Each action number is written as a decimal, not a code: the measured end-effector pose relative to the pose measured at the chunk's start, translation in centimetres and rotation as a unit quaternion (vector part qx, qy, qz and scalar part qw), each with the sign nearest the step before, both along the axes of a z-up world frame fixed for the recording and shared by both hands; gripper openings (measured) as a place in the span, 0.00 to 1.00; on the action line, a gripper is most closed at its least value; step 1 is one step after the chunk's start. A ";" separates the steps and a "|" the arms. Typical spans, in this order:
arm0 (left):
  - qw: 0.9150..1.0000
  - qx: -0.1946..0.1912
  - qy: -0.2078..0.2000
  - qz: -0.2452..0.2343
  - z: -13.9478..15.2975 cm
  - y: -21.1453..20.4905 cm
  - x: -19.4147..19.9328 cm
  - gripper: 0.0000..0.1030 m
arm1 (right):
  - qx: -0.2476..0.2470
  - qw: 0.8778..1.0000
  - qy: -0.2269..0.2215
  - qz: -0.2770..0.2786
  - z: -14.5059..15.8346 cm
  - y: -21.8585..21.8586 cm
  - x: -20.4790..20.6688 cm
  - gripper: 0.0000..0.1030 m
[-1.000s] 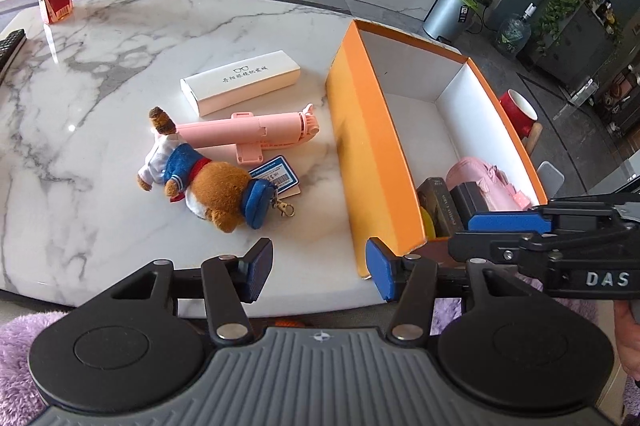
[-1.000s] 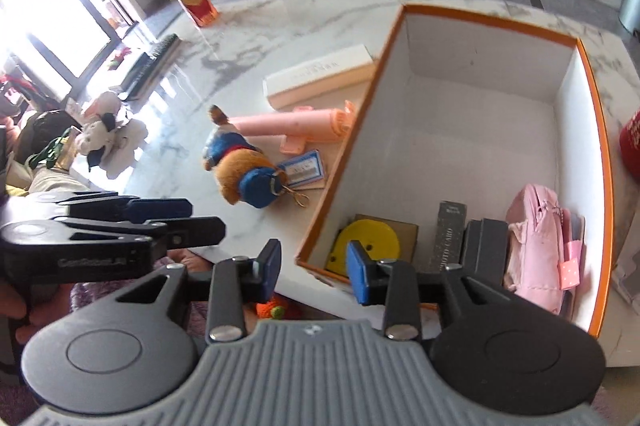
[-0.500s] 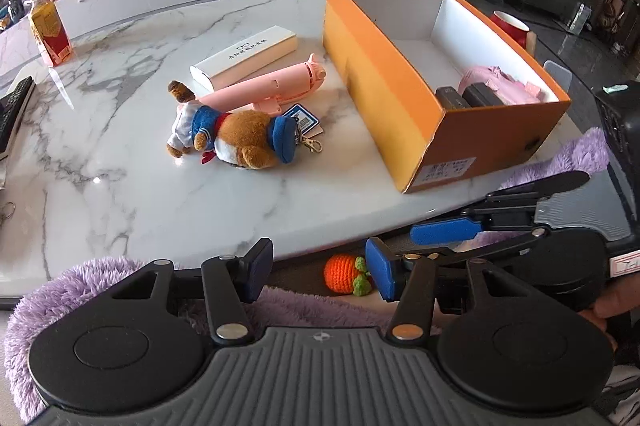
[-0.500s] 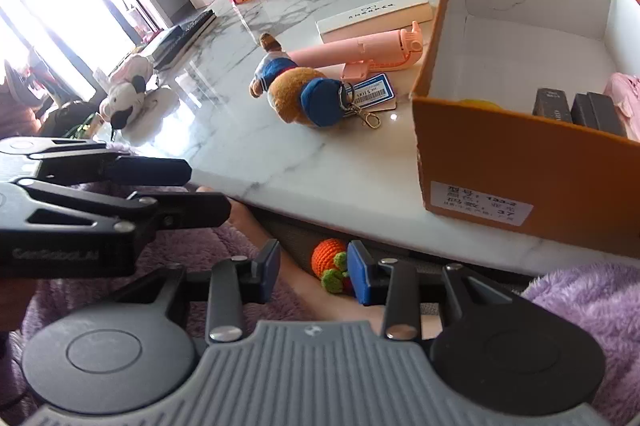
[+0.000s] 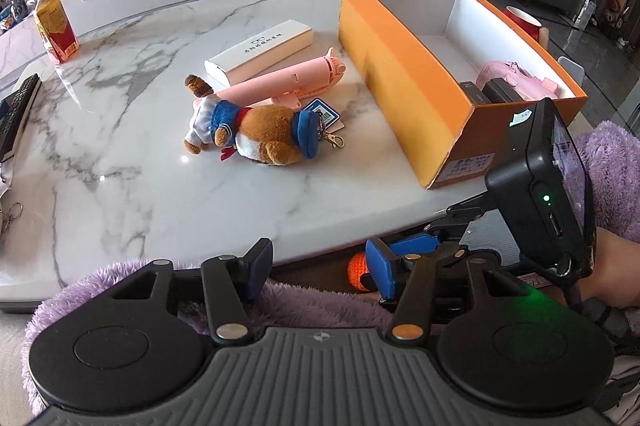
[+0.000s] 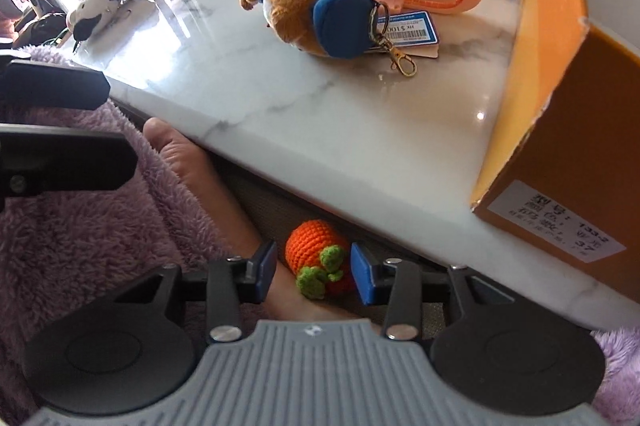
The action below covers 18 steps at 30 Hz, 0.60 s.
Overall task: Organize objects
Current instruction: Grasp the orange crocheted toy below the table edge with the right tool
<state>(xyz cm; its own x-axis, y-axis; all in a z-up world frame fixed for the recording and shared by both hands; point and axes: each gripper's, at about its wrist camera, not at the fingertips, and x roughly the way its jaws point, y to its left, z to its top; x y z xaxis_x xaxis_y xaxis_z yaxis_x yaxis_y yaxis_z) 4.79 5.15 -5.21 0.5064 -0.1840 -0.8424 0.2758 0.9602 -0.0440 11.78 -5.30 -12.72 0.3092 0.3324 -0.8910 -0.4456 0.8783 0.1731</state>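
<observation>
Orange crochet toy (image 6: 316, 246): lay between the right gripper (image 6: 313, 272)'s opening jaws, pads not yet touching it.
Left gripper (image 5: 318, 274): spread, empty.
Marble table (image 6: 248, 94): just ahead, above.
Plush bear (image 6: 308, 6): farther.
Orange box (image 5: 404, 74): ahead-right.

Left wrist view above the marble table (image 5: 120, 186) edge, facing across it, right wrist view lower, close under the edge, both sharing the plush bear (image 5: 260, 134) (image 6: 308, 10) and orange box (image 5: 400, 66) (image 6: 560, 66)

Orange crocheted carrot (image 6: 316, 246) lies below table edge, green leaves forward
</observation>
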 end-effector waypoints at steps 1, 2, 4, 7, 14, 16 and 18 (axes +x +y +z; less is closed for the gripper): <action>1.000 0.000 0.002 0.001 -0.1 0.1 0.1 0.59 | -0.002 1.000 0.004 -0.001 -0.3 0.0 0.2 0.42; 1.000 0.000 0.003 0.001 -0.2 0.2 0.3 0.59 | -0.003 1.000 0.007 -0.001 -0.5 0.1 0.3 0.42; 1.000 -0.001 0.004 0.001 -0.2 0.3 0.4 0.59 | -0.008 1.000 0.009 -0.002 -0.9 0.1 0.4 0.44; 1.000 0.000 0.007 0.002 -0.4 0.5 0.7 0.59 | -0.015 1.000 0.011 -0.001 -1.4 0.2 0.6 0.46; 1.000 0.002 0.008 0.003 -0.6 0.5 0.8 0.59 | -0.015 1.000 0.008 0.003 -1.5 0.0 0.4 0.42; 1.000 0.001 0.006 0.005 -0.5 0.5 0.8 0.59 | -0.009 1.000 0.005 0.002 -1.2 -0.3 0.2 0.37; 1.000 -0.008 0.002 0.009 -0.3 0.7 0.7 0.59 | -0.002 1.000 0.003 0.001 -0.5 -0.6 -0.1 0.35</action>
<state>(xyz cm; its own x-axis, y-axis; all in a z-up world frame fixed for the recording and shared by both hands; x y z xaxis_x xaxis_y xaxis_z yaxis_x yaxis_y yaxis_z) 5.52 5.84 -5.54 0.5060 -0.1888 -0.8416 0.2587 0.9640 -0.0607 11.68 -5.87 -13.27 0.3033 0.3299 -0.8940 -0.4465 0.8780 0.1725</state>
